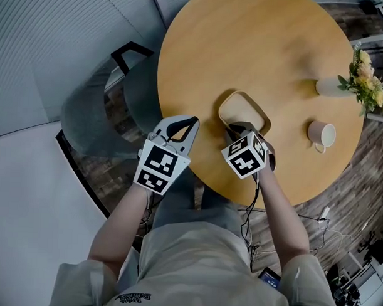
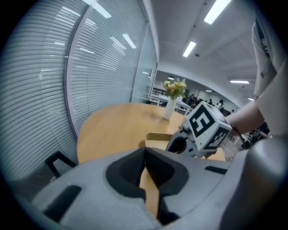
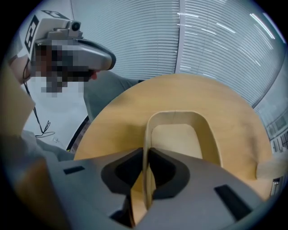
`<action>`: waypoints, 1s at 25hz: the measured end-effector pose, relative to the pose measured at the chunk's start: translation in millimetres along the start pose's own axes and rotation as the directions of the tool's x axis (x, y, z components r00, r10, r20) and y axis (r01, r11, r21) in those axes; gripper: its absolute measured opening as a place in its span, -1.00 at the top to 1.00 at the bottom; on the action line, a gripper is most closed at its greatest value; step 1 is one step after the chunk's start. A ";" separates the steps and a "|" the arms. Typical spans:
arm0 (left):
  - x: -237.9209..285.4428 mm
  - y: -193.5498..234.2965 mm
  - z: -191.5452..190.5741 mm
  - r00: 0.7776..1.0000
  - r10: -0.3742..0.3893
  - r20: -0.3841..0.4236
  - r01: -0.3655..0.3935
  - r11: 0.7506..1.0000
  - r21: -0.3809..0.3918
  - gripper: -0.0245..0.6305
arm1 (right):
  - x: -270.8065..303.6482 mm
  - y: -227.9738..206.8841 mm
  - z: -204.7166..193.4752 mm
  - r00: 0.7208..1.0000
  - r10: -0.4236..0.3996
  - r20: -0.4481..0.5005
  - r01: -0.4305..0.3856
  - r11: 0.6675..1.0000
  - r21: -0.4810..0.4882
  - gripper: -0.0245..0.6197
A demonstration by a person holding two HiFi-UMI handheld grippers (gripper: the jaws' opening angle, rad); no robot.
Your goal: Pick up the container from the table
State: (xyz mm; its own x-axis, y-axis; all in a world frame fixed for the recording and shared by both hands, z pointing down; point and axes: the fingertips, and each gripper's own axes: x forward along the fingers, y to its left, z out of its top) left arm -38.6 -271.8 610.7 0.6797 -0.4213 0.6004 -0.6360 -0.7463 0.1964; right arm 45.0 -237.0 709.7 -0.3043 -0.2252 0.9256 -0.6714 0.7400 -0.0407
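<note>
Round wooden table (image 1: 245, 44) in a room walled with slatted blinds; a dark chair (image 1: 128, 84) stands at the table's edge, beyond the left gripper.

Right gripper (image 1: 239, 127) – jaws clenched on the near wall of the container (image 1: 242, 108). In the right gripper view, the tan wall runs upright between the two dark pads (image 3: 159, 168), and the rest of the container (image 3: 173, 134) extends straight ahead of the jaws. The container is a shallow, round-cornered tray, and it lies on the table near the person's side.

Left gripper (image 1: 191, 124) – jaws pressed together at the tips, nothing between them. It hangs at the table edge, just beside the right gripper and apart from the container.

A mug (image 1: 321, 133) stands to the right of the right gripper. A vase (image 1: 332, 86) of flowers (image 1: 365, 77) stands further ahead on the same side.
</note>
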 end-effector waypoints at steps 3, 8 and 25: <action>-4.1 -3.4 2.7 1.000 0.003 0.008 -0.003 1.000 0.002 0.86 | -1.7 -1.7 1.2 1.000 -0.018 0.001 0.018 1.000 -0.003 0.76; -13.2 -14.3 17.3 1.000 0.005 0.029 -0.006 0.998 0.067 0.86 | -26.0 -9.3 14.4 0.998 -0.034 0.058 0.033 0.999 0.034 0.80; -132.8 -21.5 187.8 0.928 0.092 0.361 -0.186 0.954 0.236 0.86 | -266.1 -40.2 110.9 0.780 -0.244 0.577 0.125 0.963 0.237 0.80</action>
State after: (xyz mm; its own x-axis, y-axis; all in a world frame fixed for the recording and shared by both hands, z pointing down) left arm -46.6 -296.6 381.1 0.7045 -0.6454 0.2954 -0.6467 -0.7551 -0.1074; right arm 78.0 -277.1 423.3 -0.4633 -0.7215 0.5145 -0.8454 0.5340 -0.0124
